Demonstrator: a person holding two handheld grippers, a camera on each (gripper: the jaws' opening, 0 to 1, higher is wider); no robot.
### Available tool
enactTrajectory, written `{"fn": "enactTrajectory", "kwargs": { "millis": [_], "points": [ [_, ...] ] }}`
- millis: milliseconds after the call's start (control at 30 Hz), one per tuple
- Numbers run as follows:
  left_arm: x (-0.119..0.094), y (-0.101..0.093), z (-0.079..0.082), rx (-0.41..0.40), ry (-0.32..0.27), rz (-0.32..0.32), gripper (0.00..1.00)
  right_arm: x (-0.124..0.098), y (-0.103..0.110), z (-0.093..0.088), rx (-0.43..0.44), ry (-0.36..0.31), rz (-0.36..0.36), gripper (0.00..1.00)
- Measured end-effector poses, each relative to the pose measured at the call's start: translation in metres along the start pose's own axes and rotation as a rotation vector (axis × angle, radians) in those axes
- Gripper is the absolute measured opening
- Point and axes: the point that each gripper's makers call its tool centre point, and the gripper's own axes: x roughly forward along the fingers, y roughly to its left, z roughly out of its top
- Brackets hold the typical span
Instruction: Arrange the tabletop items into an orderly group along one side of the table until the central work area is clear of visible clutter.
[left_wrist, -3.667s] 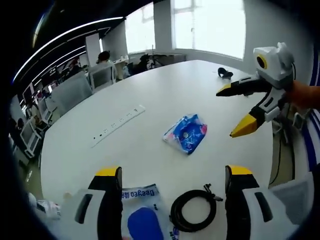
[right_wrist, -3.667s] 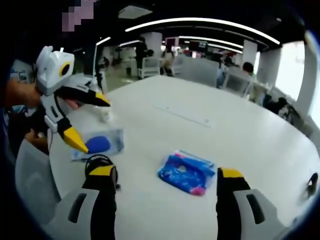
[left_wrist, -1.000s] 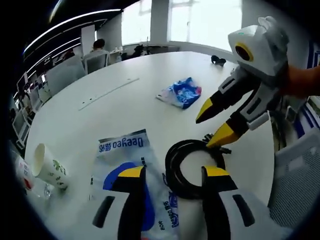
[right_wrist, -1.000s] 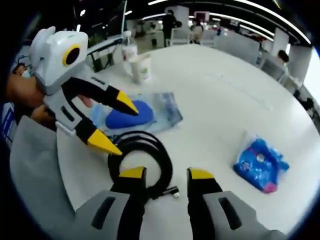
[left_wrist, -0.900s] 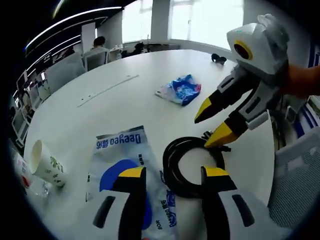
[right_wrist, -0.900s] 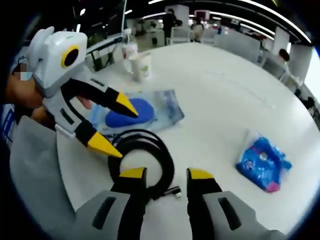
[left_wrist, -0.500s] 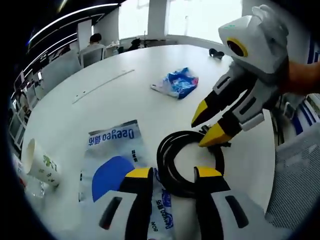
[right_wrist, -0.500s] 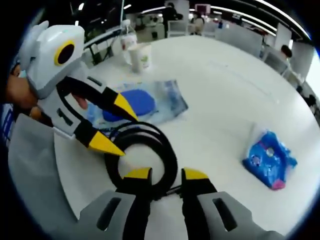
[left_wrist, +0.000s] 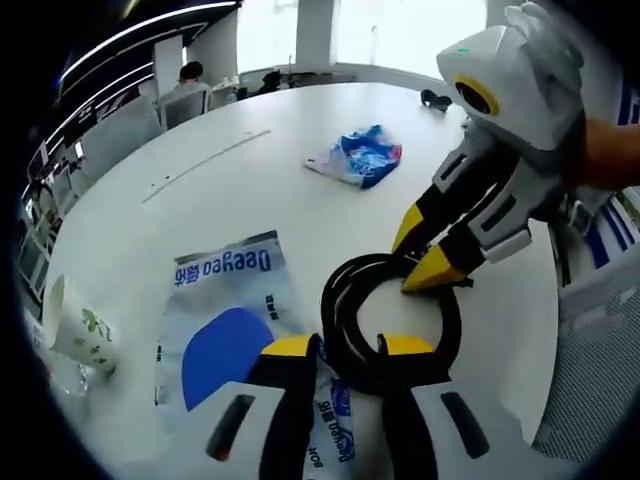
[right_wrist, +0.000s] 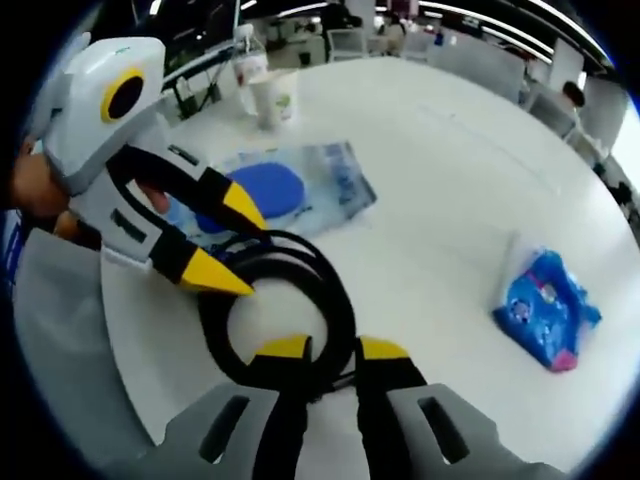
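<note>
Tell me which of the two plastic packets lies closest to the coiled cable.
The clear packet with the blue oval, lying right beside the black cable coil. The crumpled blue-and-pink packet sits apart, farther out on the table.

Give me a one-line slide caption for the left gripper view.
Both grippers, left and right, close in on a coiled black cable beside a blue-and-white packet.

**Colours on the white bench**

The bench (left_wrist: 250, 180) is plain white. A black cable coil (left_wrist: 390, 320) lies on it. The flat packet (left_wrist: 235, 330) is pale and clear with a big blue oval and blue lettering. The crumpled bag (left_wrist: 360, 160) is bright blue with pink patches (white flecks too). The paper cup (left_wrist: 75, 330) is white with green marks. Both tongs are white and grey, black-armed with yellow tips: left tongs (left_wrist: 345, 350), right tongs (right_wrist: 325, 350).
</note>
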Motion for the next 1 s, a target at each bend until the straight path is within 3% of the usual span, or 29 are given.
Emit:
{"fn": "enactTrajectory", "kwargs": {
  "millis": [133,200,300,400,600,1000],
  "points": [
    [0.001,0.001,0.001,0.009,0.005,0.012,0.17,0.001,0.000,0.001,-0.037,0.022,-0.016,0.09],
    [0.001,-0.006,0.002,0.001,-0.001,-0.027,0.10,0.000,-0.002,0.001,-0.036,0.021,-0.023,0.07],
    [0.002,-0.005,0.000,0.009,0.014,-0.015,0.10,0.001,-0.002,0.002,-0.056,0.030,-0.035,0.05],
    [0.002,-0.005,-0.001,-0.042,0.020,-0.030,0.08,0.000,-0.004,0.003,-0.064,0.030,-0.043,0.04],
    [-0.003,-0.006,0.006,-0.070,-0.009,-0.038,0.04,-0.010,-0.006,0.005,-0.065,0.021,-0.044,0.03],
    [-0.002,-0.032,0.007,-0.015,-0.018,-0.068,0.04,-0.022,-0.005,-0.016,-0.042,0.045,-0.035,0.03]
  ]
}}
